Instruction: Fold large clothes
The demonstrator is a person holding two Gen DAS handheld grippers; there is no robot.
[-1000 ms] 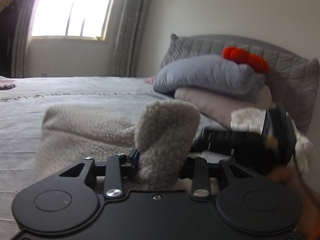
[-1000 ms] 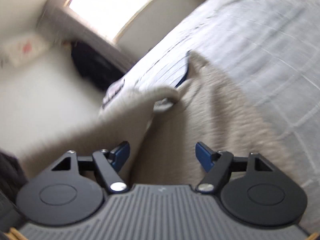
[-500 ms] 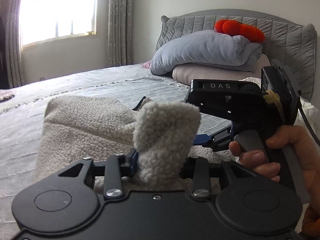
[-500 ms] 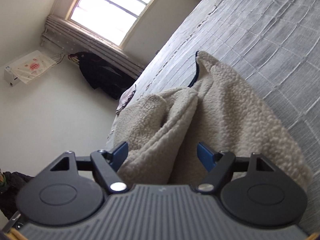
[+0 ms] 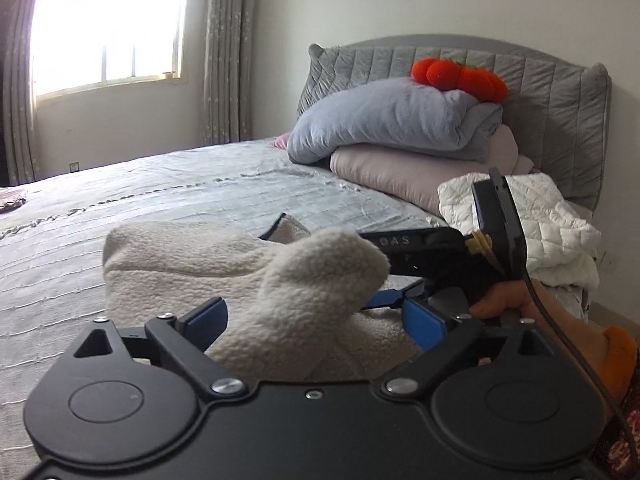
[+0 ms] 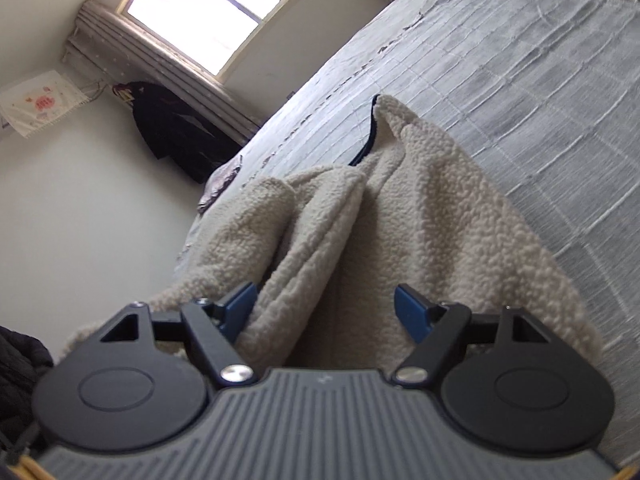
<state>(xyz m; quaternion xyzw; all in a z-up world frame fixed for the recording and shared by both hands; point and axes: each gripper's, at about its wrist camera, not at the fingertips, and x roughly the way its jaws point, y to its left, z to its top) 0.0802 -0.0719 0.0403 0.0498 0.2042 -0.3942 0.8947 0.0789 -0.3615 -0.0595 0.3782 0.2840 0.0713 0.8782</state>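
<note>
A cream fleece garment (image 5: 188, 268) with a dark trim edge lies bunched on the grey bedspread (image 5: 168, 196). My left gripper (image 5: 316, 316) is open, with a rolled fold of the fleece (image 5: 320, 280) standing loose between its blue pads. My right gripper (image 6: 324, 306) is open too, low over the same garment (image 6: 432, 216), a fleece fold resting between its jaws. In the left wrist view the right gripper (image 5: 404, 298) and the hand holding it sit just right of the fold.
Stacked grey and pink pillows (image 5: 400, 132) with a red plush toy (image 5: 460, 74) lean on the padded headboard (image 5: 552, 92). A white quilted cloth (image 5: 548, 216) lies at the bed's right edge. A window (image 6: 216, 12) and dark hanging clothes (image 6: 176, 128) are beyond the bed.
My left gripper has opened and let go of the fleece fold it was shut on. The right gripper stayed open and settled lower over the garment.
</note>
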